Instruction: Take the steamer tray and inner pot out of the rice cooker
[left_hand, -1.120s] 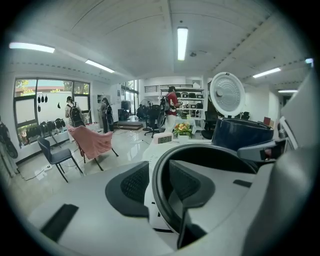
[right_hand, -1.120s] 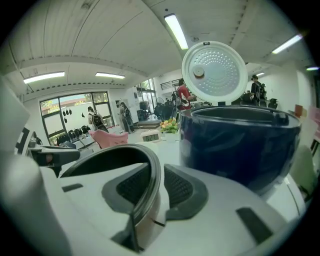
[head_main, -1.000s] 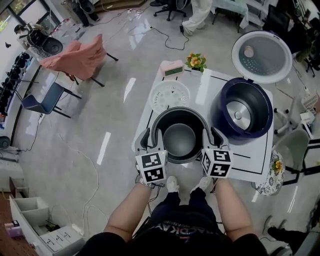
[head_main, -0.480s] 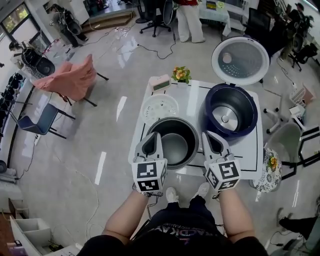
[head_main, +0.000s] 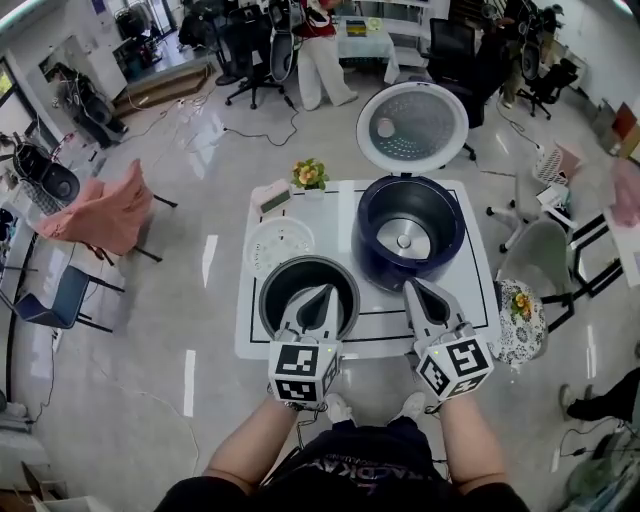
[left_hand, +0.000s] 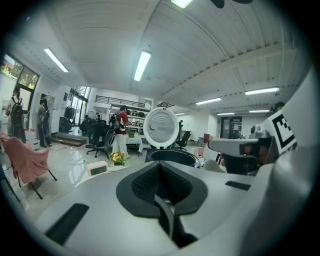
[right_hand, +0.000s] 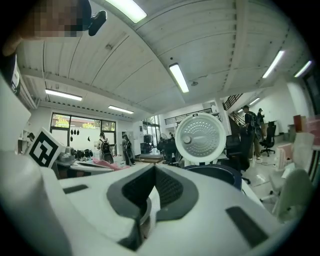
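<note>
while left gripper (head_main: 321, 295) and right gripper (head_main: 414, 288) hover closed, inner pot (head_main: 283, 292) on table (head_main: 336, 216)

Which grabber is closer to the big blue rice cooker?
Right. The right gripper hangs just in front of the rice cooker; the left gripper is farther left, over the inner pot.

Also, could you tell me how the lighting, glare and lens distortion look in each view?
Head view: strong fisheye curves the room, and white glare streaks lie on the glossy floor. Left gripper view: black round vignette, bright ceiling tubes, the shut left claw soft. Right gripper view: same vignette, the right claw blurred near the lens, the cooker lid behind it sharp.
</note>
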